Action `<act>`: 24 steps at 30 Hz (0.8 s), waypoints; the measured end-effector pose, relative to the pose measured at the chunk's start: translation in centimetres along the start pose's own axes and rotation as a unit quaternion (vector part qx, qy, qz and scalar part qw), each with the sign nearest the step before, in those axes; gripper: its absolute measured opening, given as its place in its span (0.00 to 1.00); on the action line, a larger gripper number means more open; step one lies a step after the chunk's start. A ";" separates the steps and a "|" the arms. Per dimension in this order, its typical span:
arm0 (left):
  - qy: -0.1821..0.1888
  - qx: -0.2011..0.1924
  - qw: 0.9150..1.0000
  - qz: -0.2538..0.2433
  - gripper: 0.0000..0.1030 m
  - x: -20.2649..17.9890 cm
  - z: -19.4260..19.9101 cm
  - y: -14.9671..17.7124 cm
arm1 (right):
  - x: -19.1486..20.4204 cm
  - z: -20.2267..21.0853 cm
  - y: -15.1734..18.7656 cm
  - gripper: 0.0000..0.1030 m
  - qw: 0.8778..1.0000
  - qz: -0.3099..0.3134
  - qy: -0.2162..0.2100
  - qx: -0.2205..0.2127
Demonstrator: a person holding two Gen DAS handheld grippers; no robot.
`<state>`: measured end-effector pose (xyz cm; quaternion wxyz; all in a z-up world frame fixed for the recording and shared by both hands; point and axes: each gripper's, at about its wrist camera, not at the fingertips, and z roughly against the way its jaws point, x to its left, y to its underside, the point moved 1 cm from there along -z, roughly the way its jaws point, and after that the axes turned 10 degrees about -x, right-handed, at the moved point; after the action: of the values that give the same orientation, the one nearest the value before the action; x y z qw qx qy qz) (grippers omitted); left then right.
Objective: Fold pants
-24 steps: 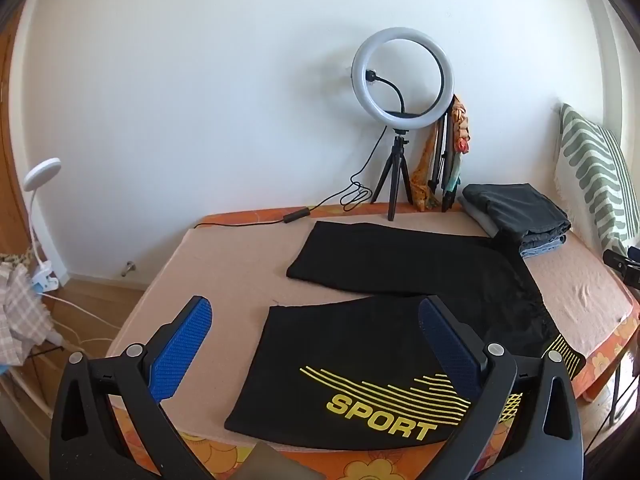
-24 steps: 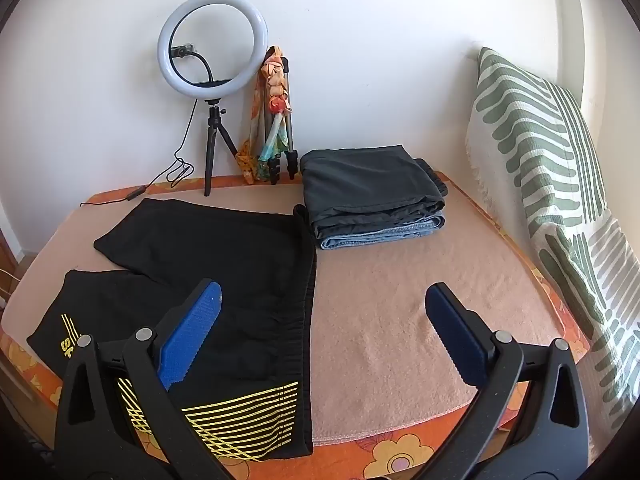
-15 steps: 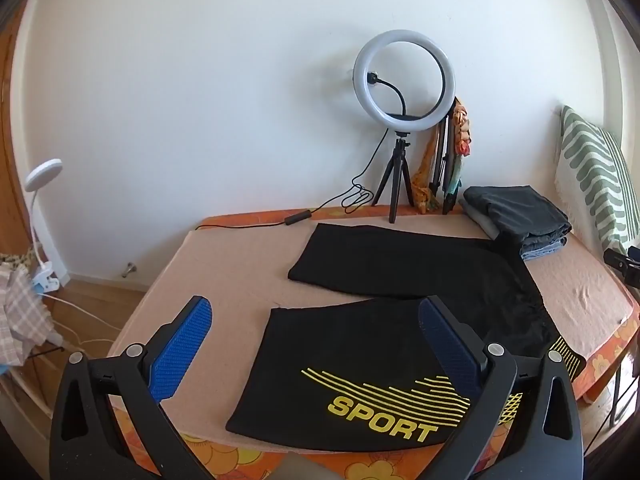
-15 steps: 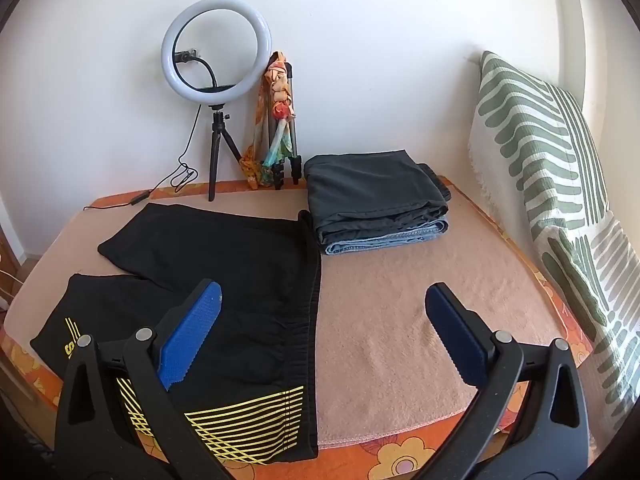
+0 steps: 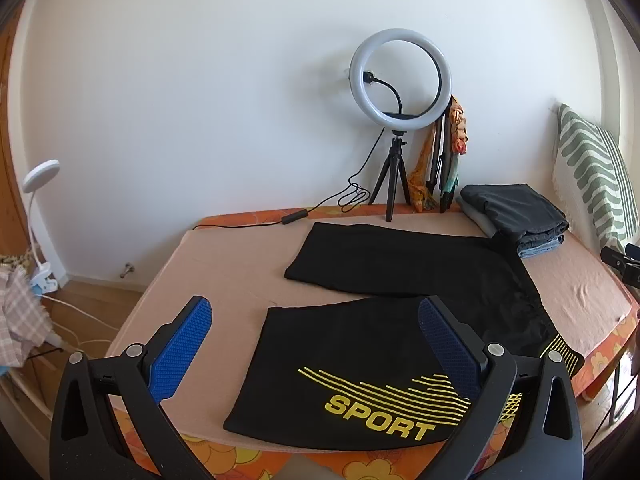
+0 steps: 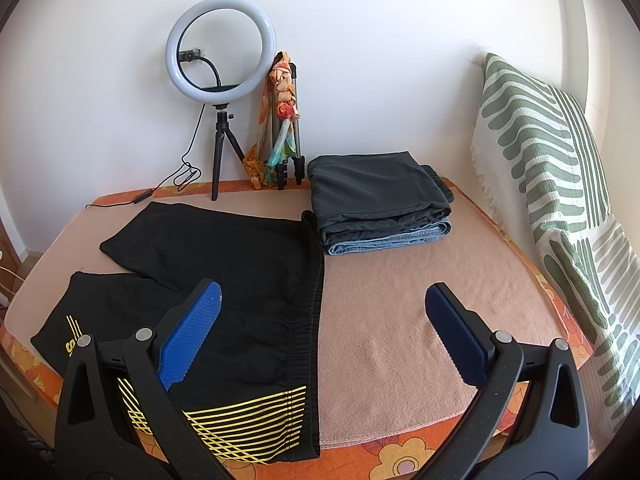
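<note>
A bed point(image 6: 400, 320) is covered by a peach blanket over an orange flowered sheet. Black pants point(image 6: 240, 272) (yellow stripes and "SPORT" printed on them) are spread flat on the blanket. A stack of folded clothes point(image 6: 380, 204) is set just beside the waistband. A ring light point(image 6: 221, 52) is stood on its tripod near the wall.

black pants point(image 5: 352, 344) with yellow stripes, green-striped white pillow point(image 6: 560, 184)
</note>
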<state>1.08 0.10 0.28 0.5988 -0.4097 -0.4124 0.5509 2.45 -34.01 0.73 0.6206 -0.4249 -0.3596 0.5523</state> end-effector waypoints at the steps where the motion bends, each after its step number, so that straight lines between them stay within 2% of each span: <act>1: 0.000 0.000 1.000 0.000 1.00 0.0 0.0 0.0 | 0.0 0.0 0.0 1.00 1.000 0.001 0.000 0.000; 24: 0.002 0.000 1.000 0.001 1.00 -0.4 0.2 0.0 | 0.1 0.0 -0.1 1.00 1.000 0.001 0.001 -0.002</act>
<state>0.91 -0.29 0.33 0.5991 -0.4113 -0.4104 0.5508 2.48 -33.90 0.78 0.6200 -0.4265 -0.3596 0.5517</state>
